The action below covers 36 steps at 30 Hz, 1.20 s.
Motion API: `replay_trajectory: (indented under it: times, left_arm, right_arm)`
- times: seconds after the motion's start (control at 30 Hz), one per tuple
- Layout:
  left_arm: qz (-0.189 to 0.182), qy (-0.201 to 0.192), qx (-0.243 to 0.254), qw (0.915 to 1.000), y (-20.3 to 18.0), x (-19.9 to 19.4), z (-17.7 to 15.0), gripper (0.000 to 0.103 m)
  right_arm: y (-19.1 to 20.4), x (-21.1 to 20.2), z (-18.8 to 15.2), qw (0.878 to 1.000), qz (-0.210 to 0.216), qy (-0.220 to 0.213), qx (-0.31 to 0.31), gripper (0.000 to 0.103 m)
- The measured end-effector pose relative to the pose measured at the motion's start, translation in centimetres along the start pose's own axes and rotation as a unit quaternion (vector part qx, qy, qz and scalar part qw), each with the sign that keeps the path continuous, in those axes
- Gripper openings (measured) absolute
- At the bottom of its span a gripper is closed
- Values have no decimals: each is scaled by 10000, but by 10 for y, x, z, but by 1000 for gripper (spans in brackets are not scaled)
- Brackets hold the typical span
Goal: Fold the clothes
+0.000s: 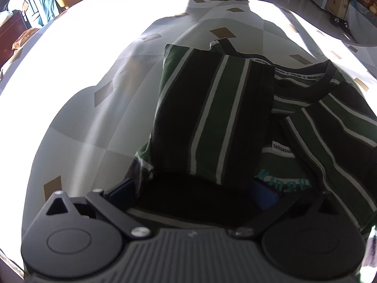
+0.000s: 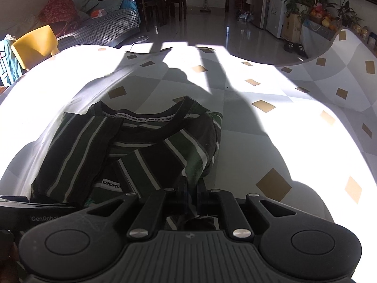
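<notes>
Here is the striped shirt (image 1: 212, 118), dark green and black with thin white lines, lying partly folded on the desk (image 1: 82, 122), whose cloth is patterned in grey and white diamonds with tan squares. Both sleeves are turned in over the chest, the collar (image 2: 150, 118) points away from the cameras, and a white label sits between the flaps. Strong sunlight washes out the cloth all around, while the shirt itself sits in shadow.

Left tongs (image 1: 195, 192) stand spread wide at the near hem, a blue pad (image 1: 264, 195) on either side of the dark fabric, not pressing on it.

Right tongs (image 2: 192, 188) are clenched, fingers drawn tight together, with a fold of the shirt's near right edge pinched between them. A yellow chair (image 2: 35, 44) stands beyond the desk's far left edge.
</notes>
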<state>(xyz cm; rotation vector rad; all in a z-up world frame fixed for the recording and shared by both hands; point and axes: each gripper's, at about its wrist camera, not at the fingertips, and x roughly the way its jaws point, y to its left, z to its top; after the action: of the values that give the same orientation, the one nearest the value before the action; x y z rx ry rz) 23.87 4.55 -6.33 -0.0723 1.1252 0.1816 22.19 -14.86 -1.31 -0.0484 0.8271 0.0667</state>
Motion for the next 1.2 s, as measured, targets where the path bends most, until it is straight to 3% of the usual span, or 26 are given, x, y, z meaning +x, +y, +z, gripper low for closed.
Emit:
replay_trajectory:
  times: [0.5, 0.9, 1.07, 1.2]
  left_arm:
    - [123, 36, -603, 9981, 35, -3, 6, 103]
    - [555, -90, -1415, 9883, 91, -10, 10, 103]
    - [796, 32, -1649, 9831, 112, -4, 9, 103]
    - [836, 255, -1876, 9784, 125, 1, 4, 103]
  right_arm:
    - [62, -21, 12, 9939, 490, -675, -728, 8]
    - [144, -17, 15, 9692, 1451, -1118, -1648, 8]
    - [175, -1, 9, 9579, 1833, -1075, -1929, 8]
    - [176, 14, 10, 9579, 2120, -525, -1865, 11]
